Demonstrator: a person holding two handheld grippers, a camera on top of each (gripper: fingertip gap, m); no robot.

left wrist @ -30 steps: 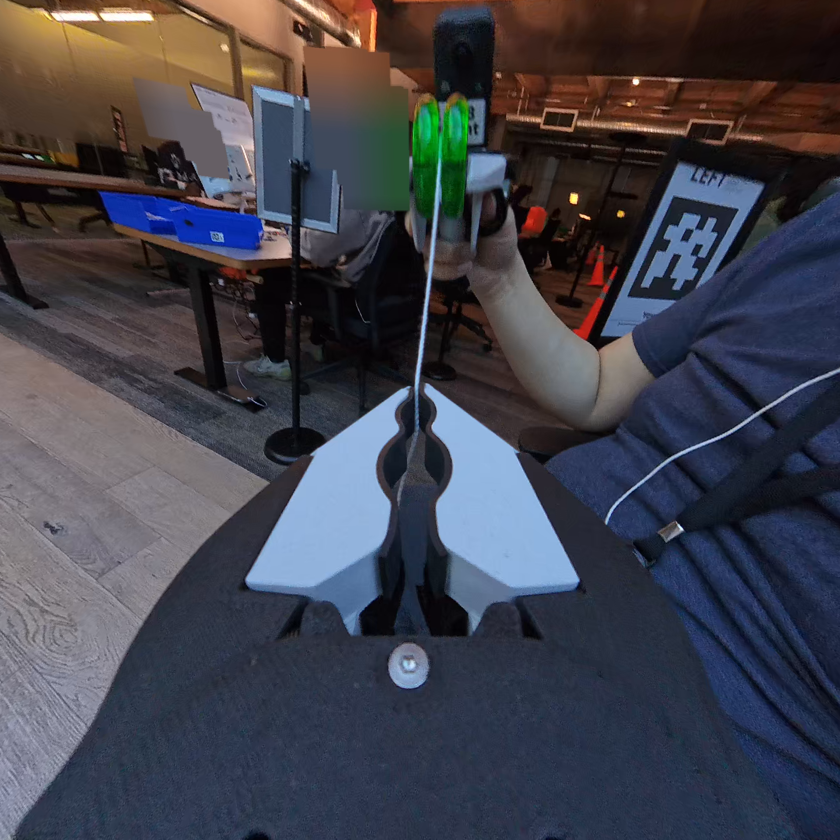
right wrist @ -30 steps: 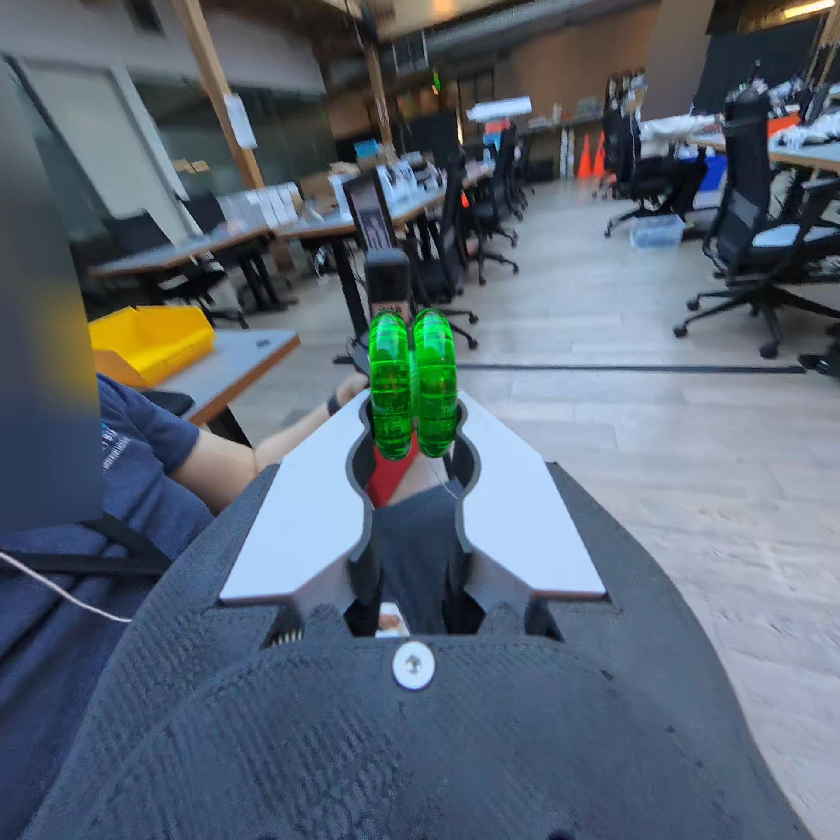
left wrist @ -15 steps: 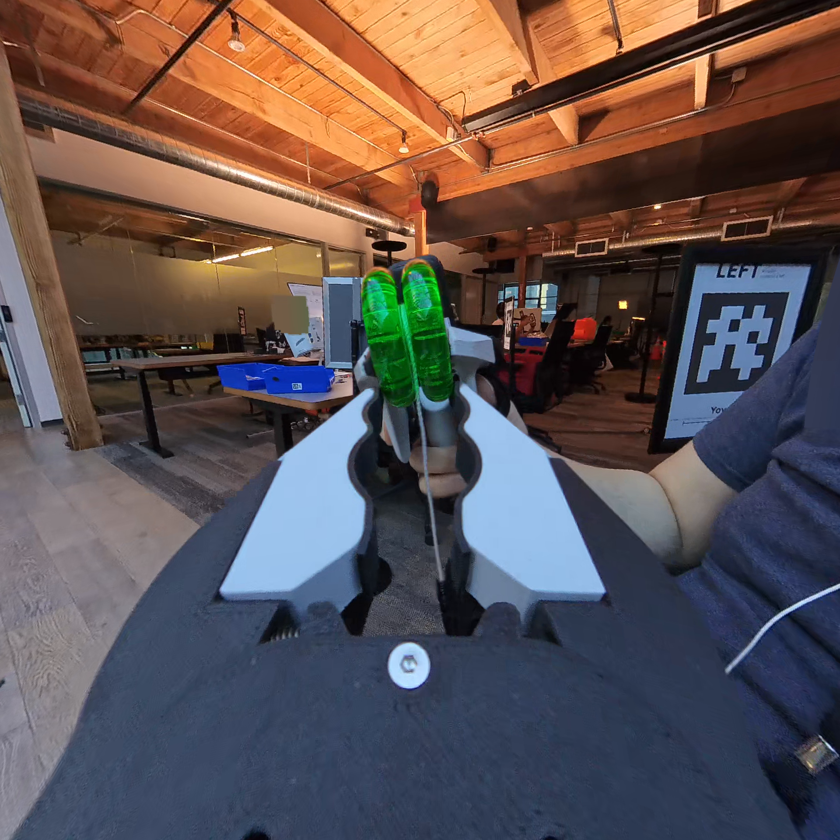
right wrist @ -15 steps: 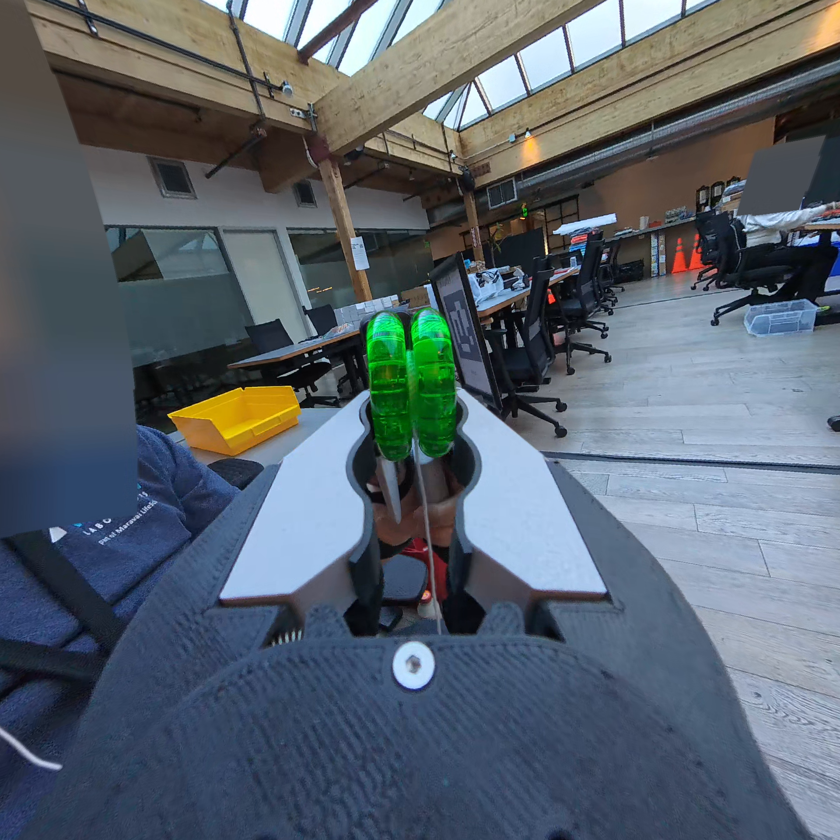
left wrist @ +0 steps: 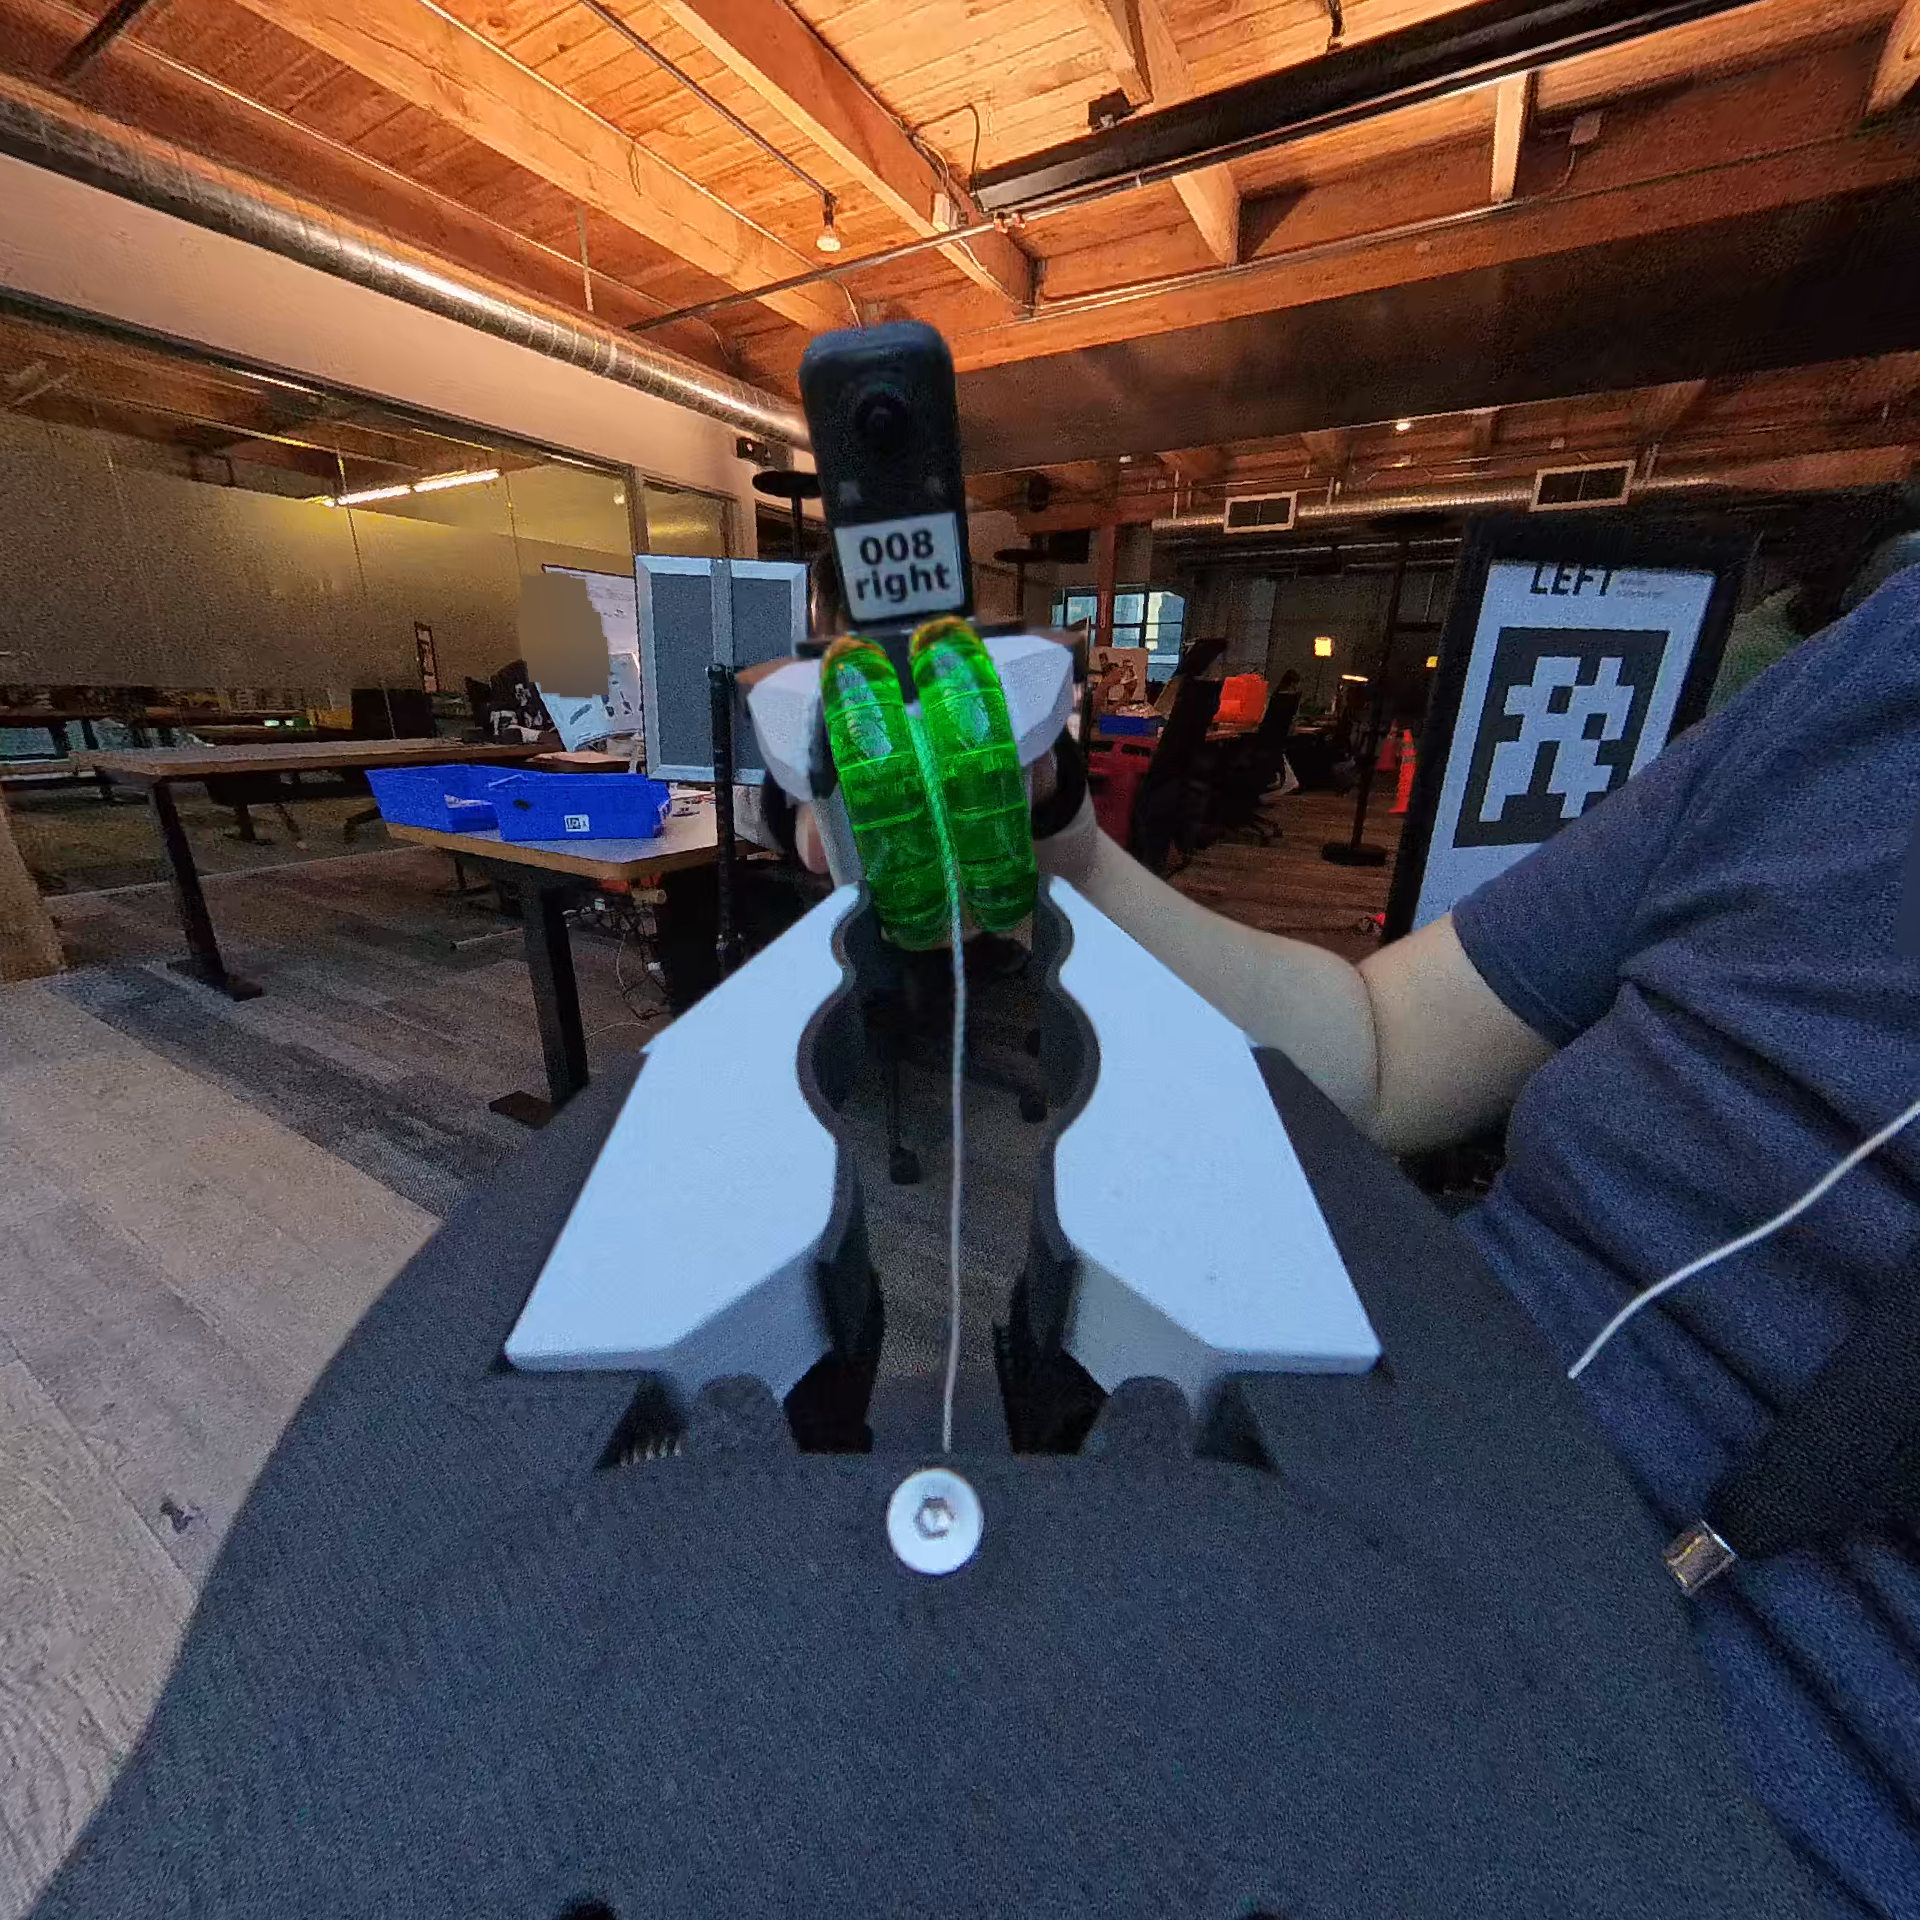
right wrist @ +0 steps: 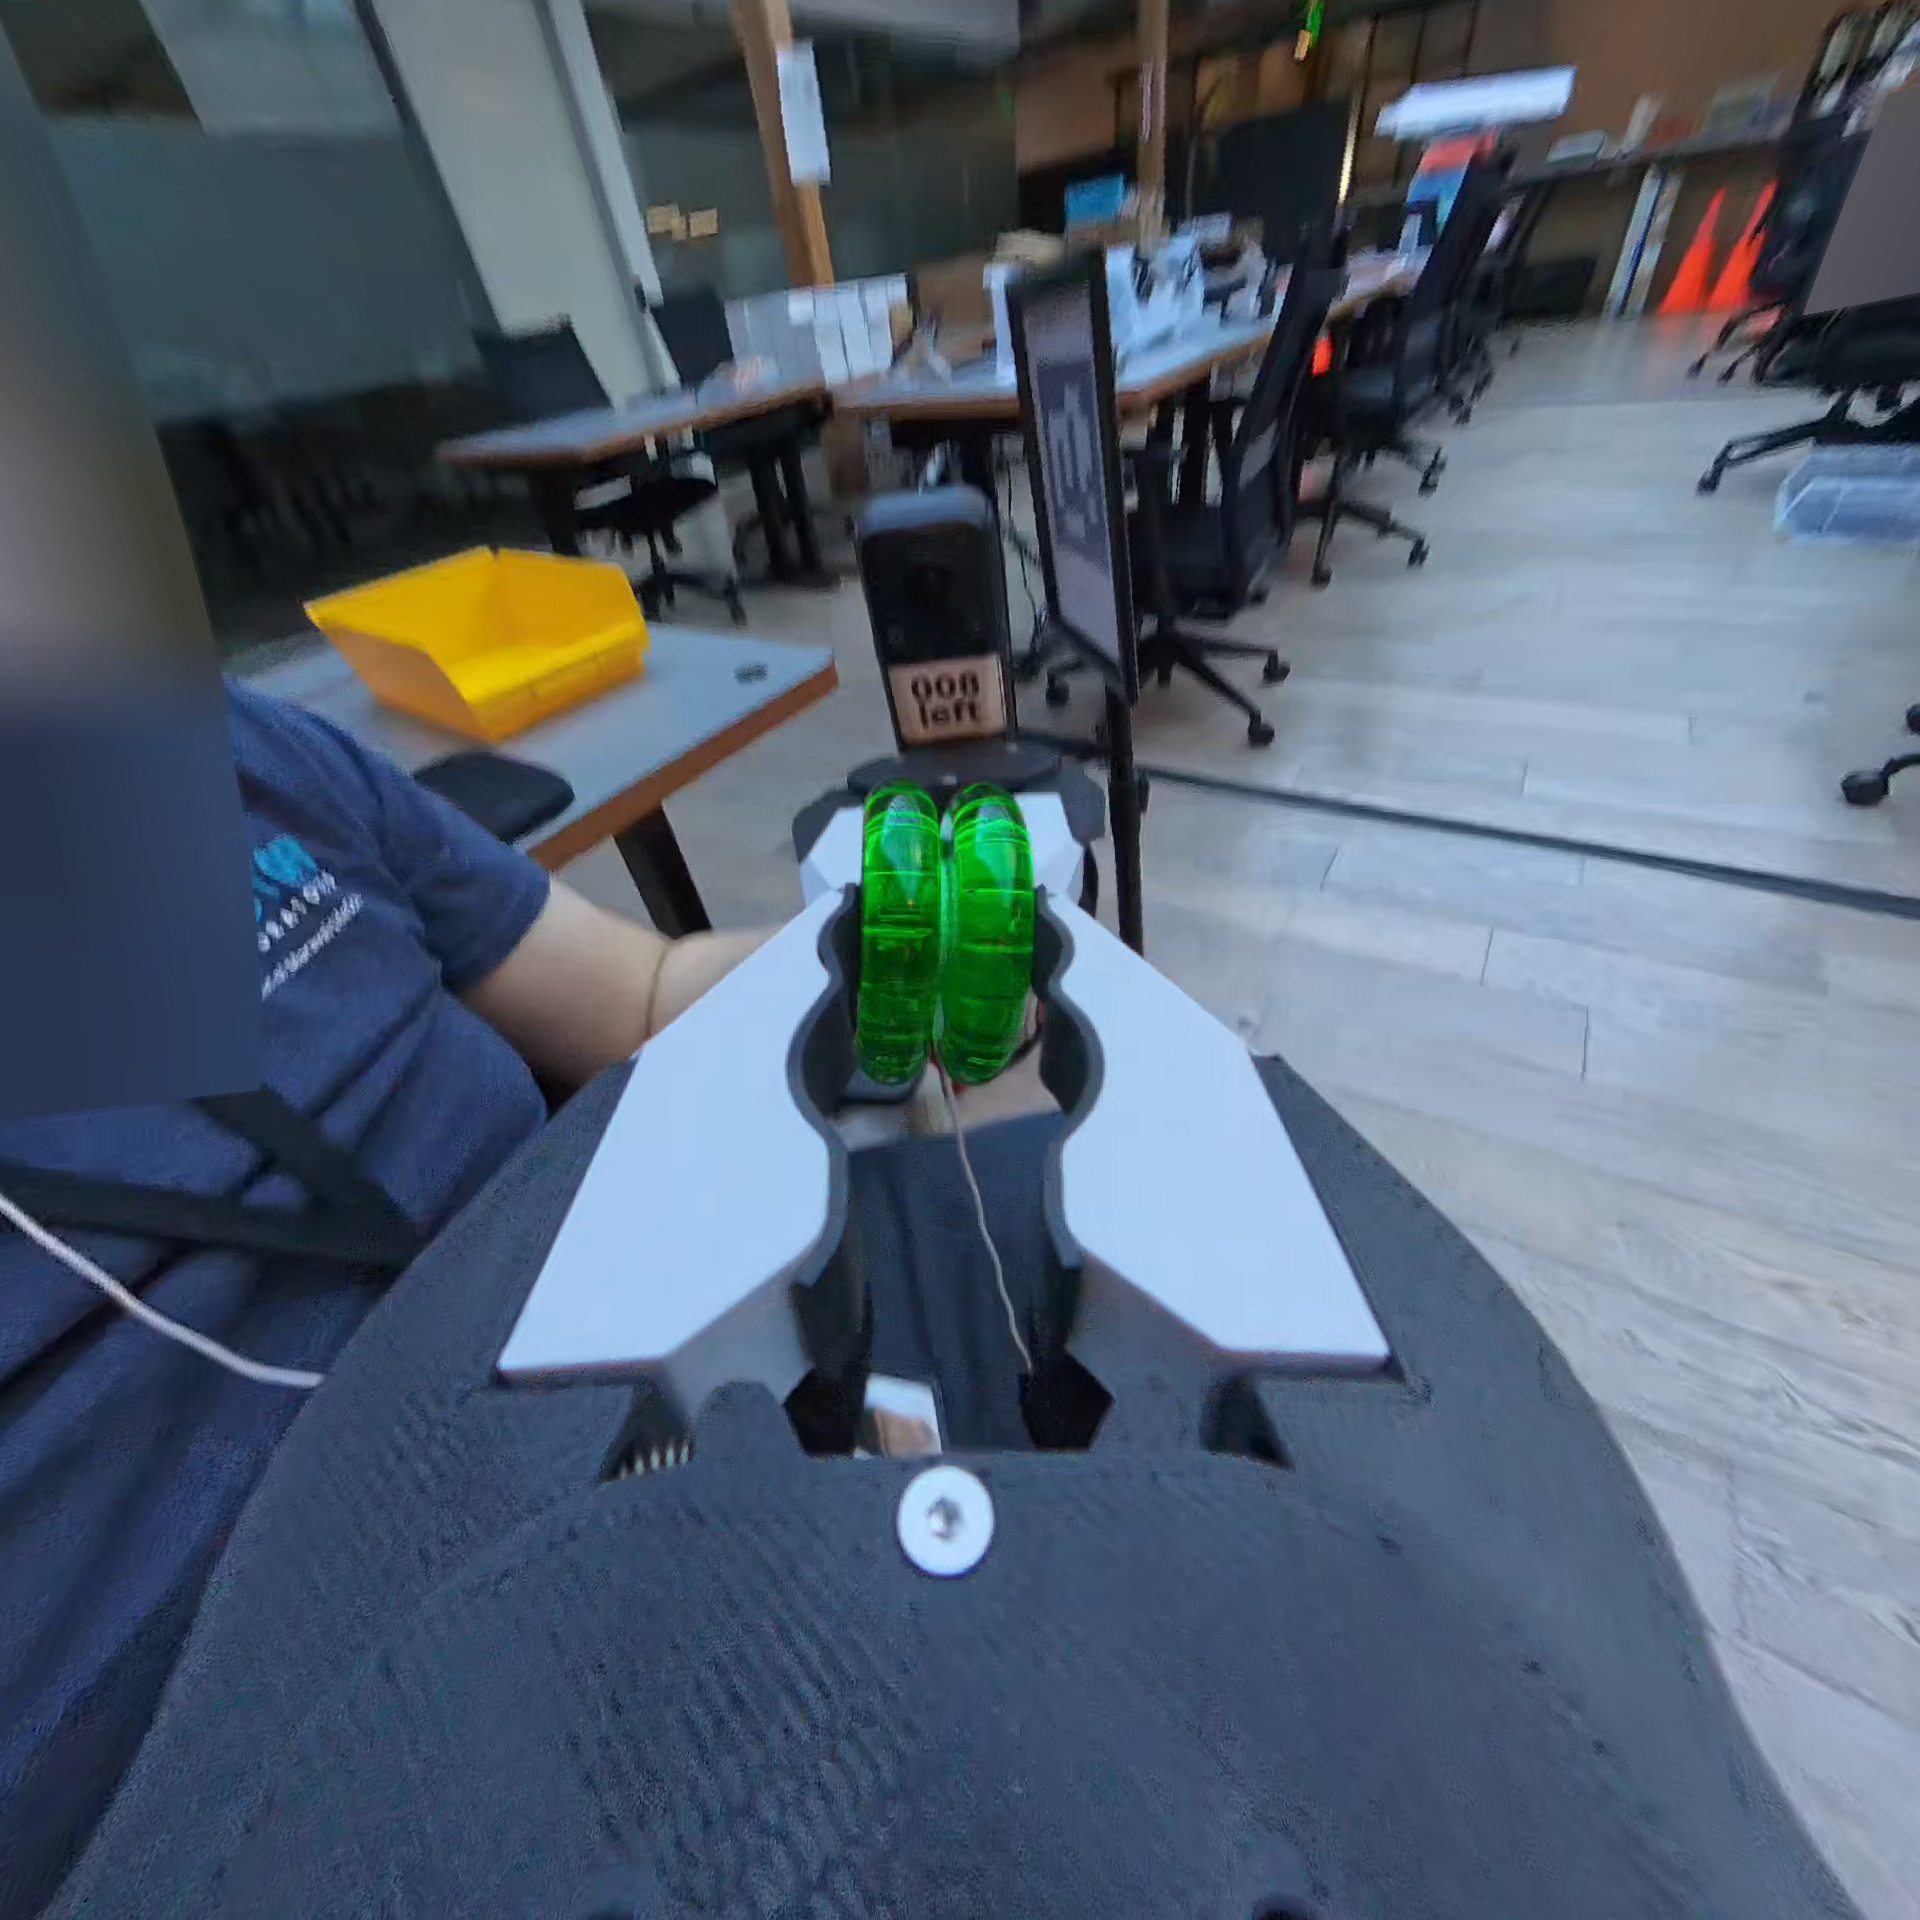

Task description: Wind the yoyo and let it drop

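- Left wrist view: my left gripper (left wrist: 948, 914) stood open, its two fingers well apart and clamping nothing. A second earlier it had been pinched shut on the string (left wrist: 956, 1143), with the yoyo (left wrist: 925, 800) far off up a long taut line.
- In that same view the green yoyo sat just past my fingertips, and the string ran from its groove back through the gap between my fingers. My right gripper (left wrist: 914, 717) held the yoyo from behind.
- Right wrist view: my right gripper was closed on the yoyo, one finger against each outer face, as in both earlier frames. The string hung loose below the yoyo, and the left gripper sat just behind it.
- I judged this to be mid-wind. The free string had shortened, I had to pinch it again for another turn, and the drop was not yet due.
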